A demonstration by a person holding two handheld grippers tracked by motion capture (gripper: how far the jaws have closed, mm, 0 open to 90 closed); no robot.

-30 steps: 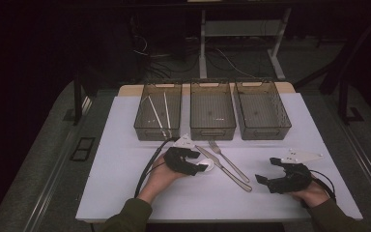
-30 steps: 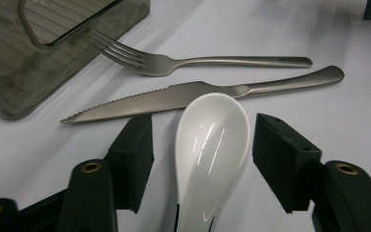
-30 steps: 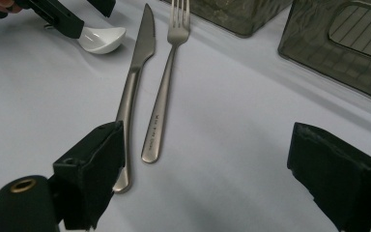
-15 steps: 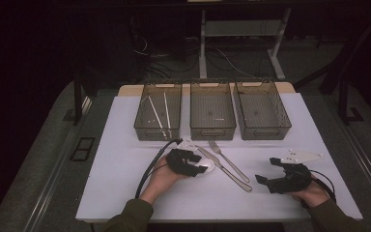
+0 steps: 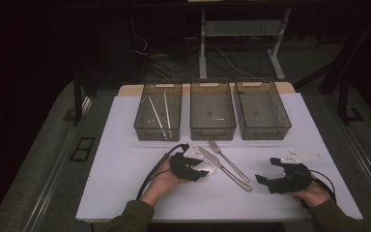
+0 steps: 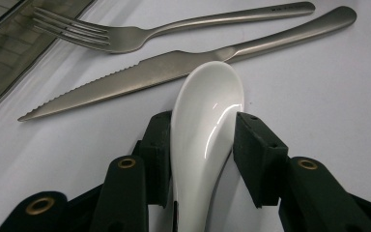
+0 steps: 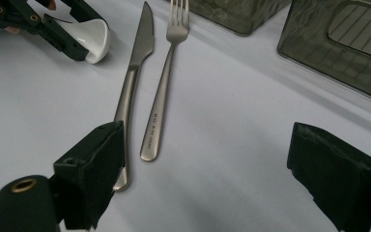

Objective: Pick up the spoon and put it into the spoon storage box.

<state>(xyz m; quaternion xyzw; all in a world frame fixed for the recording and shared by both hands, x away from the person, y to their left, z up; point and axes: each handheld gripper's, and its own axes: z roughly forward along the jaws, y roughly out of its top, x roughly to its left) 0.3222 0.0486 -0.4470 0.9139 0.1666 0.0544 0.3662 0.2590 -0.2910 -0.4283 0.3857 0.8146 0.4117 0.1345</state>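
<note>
White table (image 5: 125, 145), three bins at the back. Your left gripper (image 6: 200, 140) has its jaws pinched on the white spoon (image 6: 207, 121); your right gripper (image 7: 207, 169) sits wide open, holding nothing.

Right gripper view. The right gripper (image 7: 205, 169) has its two black jaws wide apart at the lower left and lower right, with nothing between them but the white surface (image 7: 232, 106). A steel knife (image 7: 134, 72) and a steel fork (image 7: 166, 72) lie side by side on the surface, near each other but apart, blade tip and tines pointing away from the camera. The knife's handle end passes behind the left-hand jaw. At upper left the left gripper (image 7: 65, 34) has its jaws on either side of a white ceramic spoon (image 7: 94, 41), whose bowl juts out towards the knife. Two dark translucent bins (image 7: 319, 43) stand at upper right.
</note>
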